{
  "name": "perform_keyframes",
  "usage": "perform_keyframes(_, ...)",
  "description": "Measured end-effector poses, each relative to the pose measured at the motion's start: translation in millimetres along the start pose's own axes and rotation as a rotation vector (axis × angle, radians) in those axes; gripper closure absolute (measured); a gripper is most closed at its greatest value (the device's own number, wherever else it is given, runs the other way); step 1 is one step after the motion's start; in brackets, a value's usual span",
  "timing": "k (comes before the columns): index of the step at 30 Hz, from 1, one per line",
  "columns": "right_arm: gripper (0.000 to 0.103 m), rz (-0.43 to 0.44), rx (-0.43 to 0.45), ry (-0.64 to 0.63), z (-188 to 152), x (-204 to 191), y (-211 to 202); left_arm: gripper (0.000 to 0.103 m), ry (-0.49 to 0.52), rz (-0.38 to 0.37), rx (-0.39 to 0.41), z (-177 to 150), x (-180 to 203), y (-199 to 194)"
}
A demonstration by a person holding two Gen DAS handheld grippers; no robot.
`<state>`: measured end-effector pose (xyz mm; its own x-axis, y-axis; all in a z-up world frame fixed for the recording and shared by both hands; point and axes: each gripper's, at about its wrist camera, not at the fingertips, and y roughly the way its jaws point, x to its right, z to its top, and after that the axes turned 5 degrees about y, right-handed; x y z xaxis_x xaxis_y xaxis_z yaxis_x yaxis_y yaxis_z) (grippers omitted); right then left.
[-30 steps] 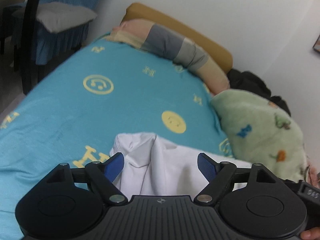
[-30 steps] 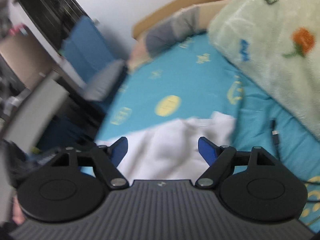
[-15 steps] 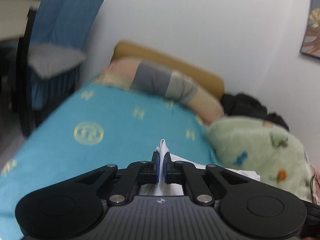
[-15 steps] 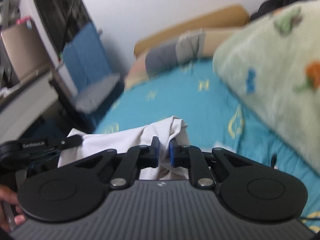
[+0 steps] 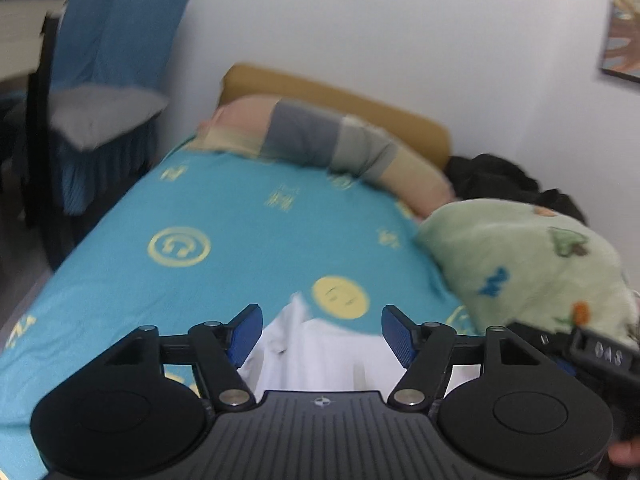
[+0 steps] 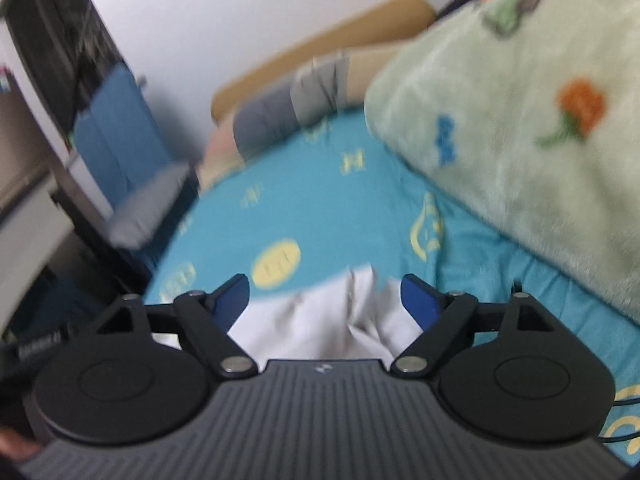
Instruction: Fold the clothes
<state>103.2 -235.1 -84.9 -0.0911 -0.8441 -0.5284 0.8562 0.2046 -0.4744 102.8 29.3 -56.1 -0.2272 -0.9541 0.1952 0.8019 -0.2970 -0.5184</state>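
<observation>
A white garment (image 5: 320, 352) lies crumpled on the turquoise bedsheet (image 5: 240, 248), near the bed's front edge. My left gripper (image 5: 322, 330) hovers over it, jaws opening, the blue pads apart and clear of the cloth below. In the right wrist view the same white garment (image 6: 332, 320) sits under my right gripper (image 6: 326, 296), whose jaws are also opening with the pads off the fabric. The garment's lower part is hidden behind both gripper bodies.
A pale green fleece blanket (image 5: 528, 264) is heaped at the right of the bed. A striped bolster pillow (image 5: 320, 148) lies along the headboard (image 5: 340, 96). A blue chair with a grey cushion (image 5: 104, 116) stands left of the bed. A black cable (image 6: 516, 284) lies on the sheet.
Both grippers shut on the white garment half a second ago and lifted it; now both have let go and stand open, and the cloth has dropped back onto the sheet.
</observation>
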Motion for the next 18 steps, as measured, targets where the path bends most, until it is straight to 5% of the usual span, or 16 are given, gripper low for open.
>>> perform_keyframes(3,0.022,0.038,0.031,-0.096,-2,-14,1,0.035,0.05,0.007,-0.025,-8,10,8)
perform_keyframes(4,0.033,0.035,0.005,-0.137,-6,-18,7,0.035,0.059,0.014,-0.05,-12,12,14)
perform_keyframes(10,0.041,-0.025,-0.18,-0.261,-40,-18,49,0.036,0.097,0.06,-0.202,-35,10,51)
perform_keyframes(14,0.049,-0.032,-0.167,-0.239,-36,-21,38,0.035,0.086,0.044,-0.177,-32,12,34)
perform_keyframes(18,0.075,-0.007,-0.126,-0.202,-27,-30,4,0.035,0.091,0.011,-0.154,-35,19,-2)
